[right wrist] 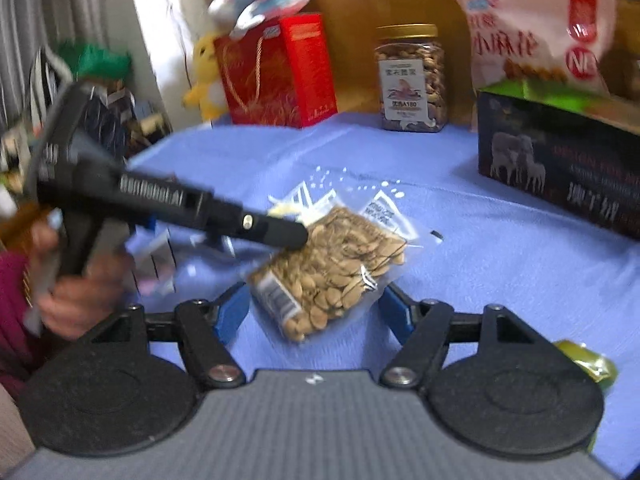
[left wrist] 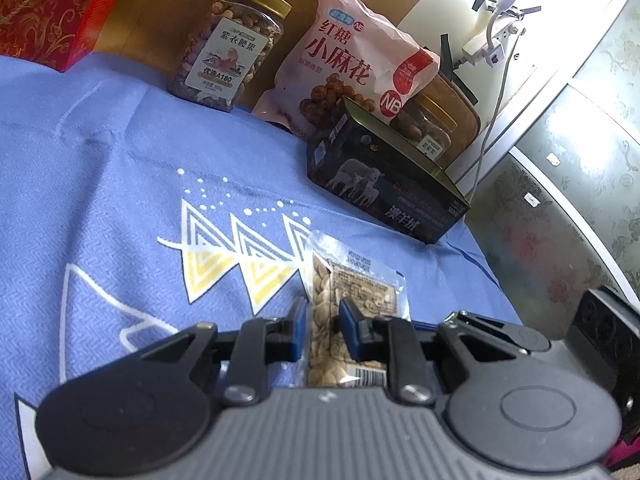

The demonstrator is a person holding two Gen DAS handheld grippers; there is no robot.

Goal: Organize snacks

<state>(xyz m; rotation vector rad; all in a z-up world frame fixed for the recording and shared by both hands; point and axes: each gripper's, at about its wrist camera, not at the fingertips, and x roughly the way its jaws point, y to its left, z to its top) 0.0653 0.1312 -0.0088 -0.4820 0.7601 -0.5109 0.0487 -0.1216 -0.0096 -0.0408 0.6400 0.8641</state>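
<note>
Seed packet [right wrist: 332, 268]: clear glossy plastic film, crinkled.
Tablecloth [left wrist: 120, 160]: matt blue woven cloth.
Nut jar [left wrist: 228, 44]: transparent plastic, paper label.
Dark box [left wrist: 384, 184]: glossy printed card.

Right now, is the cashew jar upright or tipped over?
Upright. The cashew jar stands on its base on the blue cloth, gold lid on top.

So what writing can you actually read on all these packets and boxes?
"紫衣腰果", "优选A180": nut jar.
"红糖 小麻花", "NB": pink bag.
"澳羊绒": dark box; its English lines are too blurred.
Seed packet held in the left gripper: print too small.
Second jar: label unreadable.
</note>
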